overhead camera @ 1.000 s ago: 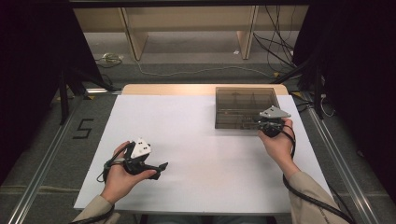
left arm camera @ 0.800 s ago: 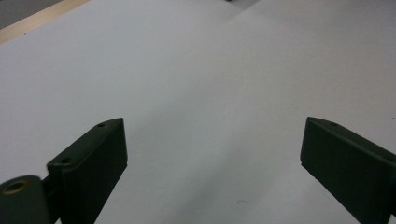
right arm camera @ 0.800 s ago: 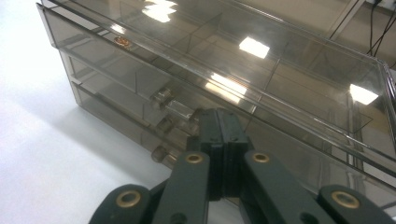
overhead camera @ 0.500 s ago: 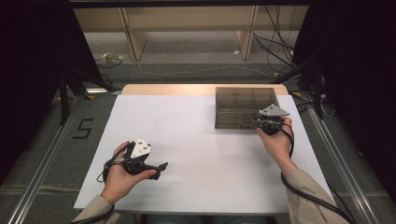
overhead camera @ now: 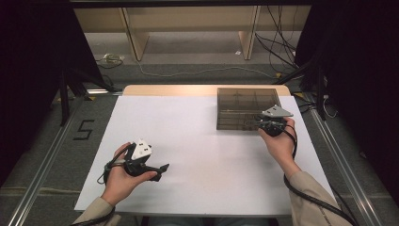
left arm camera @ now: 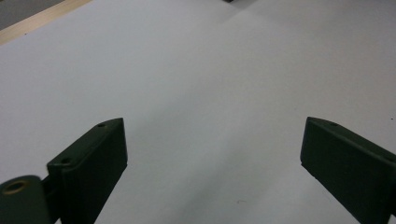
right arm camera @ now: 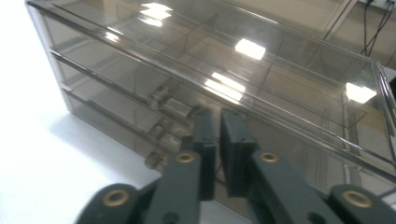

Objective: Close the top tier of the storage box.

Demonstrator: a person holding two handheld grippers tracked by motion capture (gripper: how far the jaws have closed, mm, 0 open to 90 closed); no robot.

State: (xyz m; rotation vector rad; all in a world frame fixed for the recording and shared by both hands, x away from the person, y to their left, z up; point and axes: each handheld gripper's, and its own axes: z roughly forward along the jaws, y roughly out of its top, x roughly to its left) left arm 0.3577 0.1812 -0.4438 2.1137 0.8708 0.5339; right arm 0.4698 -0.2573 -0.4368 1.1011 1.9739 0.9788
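A smoky see-through drawer box (overhead camera: 244, 106) stands at the back right of the white table (overhead camera: 197, 141). My right gripper (overhead camera: 258, 123) is held at the box's front edge. In the right gripper view its jaws (right arm camera: 219, 121) are pressed together with nothing between them, tips against the box front (right arm camera: 280, 79), just right of three small drawer handles (right arm camera: 169, 105). My left gripper (overhead camera: 161, 170) rests in a hand at the front left, jaws pointing right. It (left arm camera: 212, 154) is wide open over bare table.
A strip of wooden tabletop (overhead camera: 169, 90) runs along the far edge. Metal rails (overhead camera: 42, 179) flank the table, with a "5" marked on the floor (overhead camera: 83, 129). Cables trail from both grippers.
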